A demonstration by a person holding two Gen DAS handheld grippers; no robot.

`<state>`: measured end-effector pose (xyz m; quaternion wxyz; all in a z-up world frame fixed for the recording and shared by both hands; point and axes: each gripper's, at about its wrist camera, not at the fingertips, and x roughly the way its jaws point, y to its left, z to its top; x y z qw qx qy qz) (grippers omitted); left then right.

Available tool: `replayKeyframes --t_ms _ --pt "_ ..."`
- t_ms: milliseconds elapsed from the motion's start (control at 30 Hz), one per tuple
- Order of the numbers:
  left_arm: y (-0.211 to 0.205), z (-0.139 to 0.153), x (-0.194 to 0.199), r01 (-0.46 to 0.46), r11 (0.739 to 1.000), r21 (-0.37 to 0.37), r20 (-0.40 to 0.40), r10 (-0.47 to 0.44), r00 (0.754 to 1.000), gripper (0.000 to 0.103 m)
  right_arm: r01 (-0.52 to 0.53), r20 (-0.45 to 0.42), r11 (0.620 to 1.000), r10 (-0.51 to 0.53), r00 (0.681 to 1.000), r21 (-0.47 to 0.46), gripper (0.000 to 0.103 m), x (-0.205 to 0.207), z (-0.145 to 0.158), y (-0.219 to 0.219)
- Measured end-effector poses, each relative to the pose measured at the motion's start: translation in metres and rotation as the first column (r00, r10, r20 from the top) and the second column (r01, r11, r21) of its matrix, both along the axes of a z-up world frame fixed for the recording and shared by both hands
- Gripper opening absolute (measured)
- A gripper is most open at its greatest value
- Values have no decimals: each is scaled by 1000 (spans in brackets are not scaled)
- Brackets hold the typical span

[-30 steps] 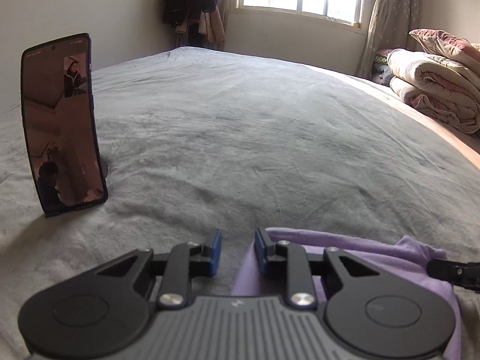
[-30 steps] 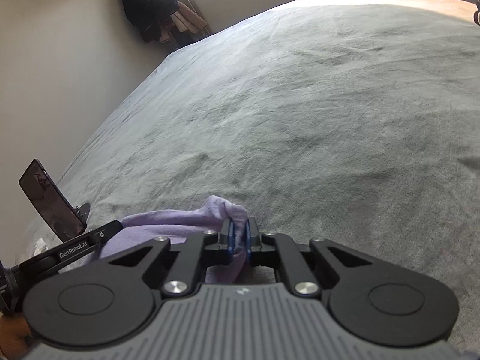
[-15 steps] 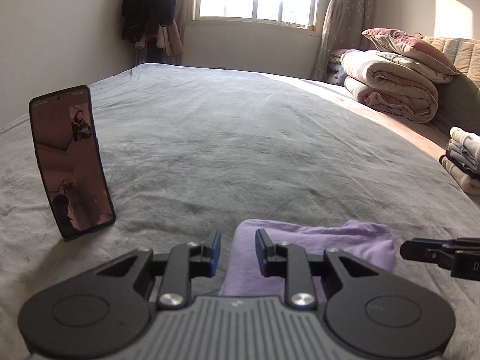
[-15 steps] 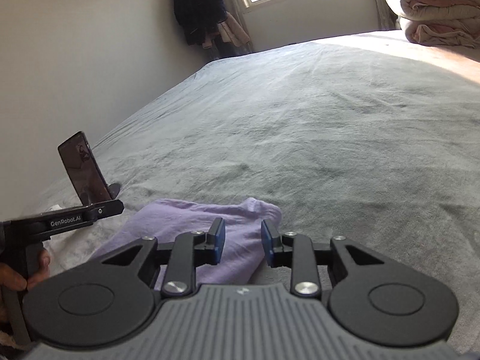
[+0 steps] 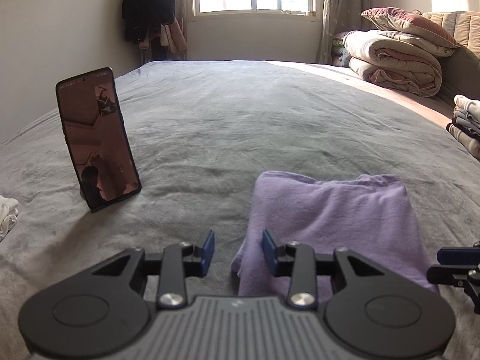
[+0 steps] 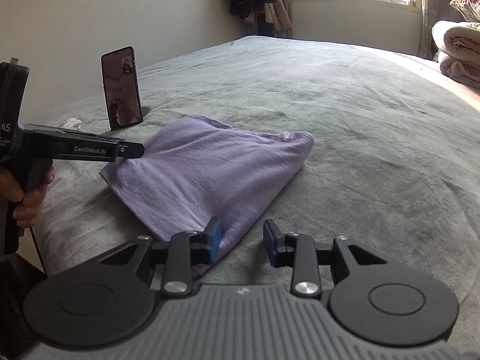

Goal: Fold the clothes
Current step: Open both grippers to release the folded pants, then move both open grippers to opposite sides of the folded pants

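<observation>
Folded purple garment (image 5: 333, 219) flat on grey bed (image 5: 240, 114); left tool (image 5: 238, 250) and right tool (image 6: 242, 241) both spread apart, gripping nothing.

The folded clothes stack (image 5: 468, 126) at right and white cloth (image 5: 7, 214) at left are cut off by the picture's edges; the phone (image 5: 99, 138) screen is too small to read.

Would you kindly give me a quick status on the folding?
Left gripper open, right gripper open, neither holding cloth. Purple garment folded on the grey bed. Propped phone stands clear, left of it.
</observation>
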<state>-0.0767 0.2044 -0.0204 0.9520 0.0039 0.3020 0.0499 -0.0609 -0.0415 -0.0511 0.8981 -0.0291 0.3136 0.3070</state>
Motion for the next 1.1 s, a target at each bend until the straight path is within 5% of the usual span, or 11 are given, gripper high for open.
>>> replayKeyframes --t_ms 100,600,733,1100 --pt "-5 10 -8 66 998 -6 29 -65 997 37 -5 20 1000 5 1000 24 35 -3 10 3" --pt "11 -5 -27 137 990 17 -199 -131 971 38 -66 -65 998 66 996 -12 38 -23 0 -2" --pt "7 14 -23 93 996 -4 -204 -91 975 58 -29 -102 1000 29 994 -1 38 -17 13 -6" --pt "-27 34 -2 109 993 48 -272 -92 958 90 -12 -194 1000 13 981 7 60 6 38 12"
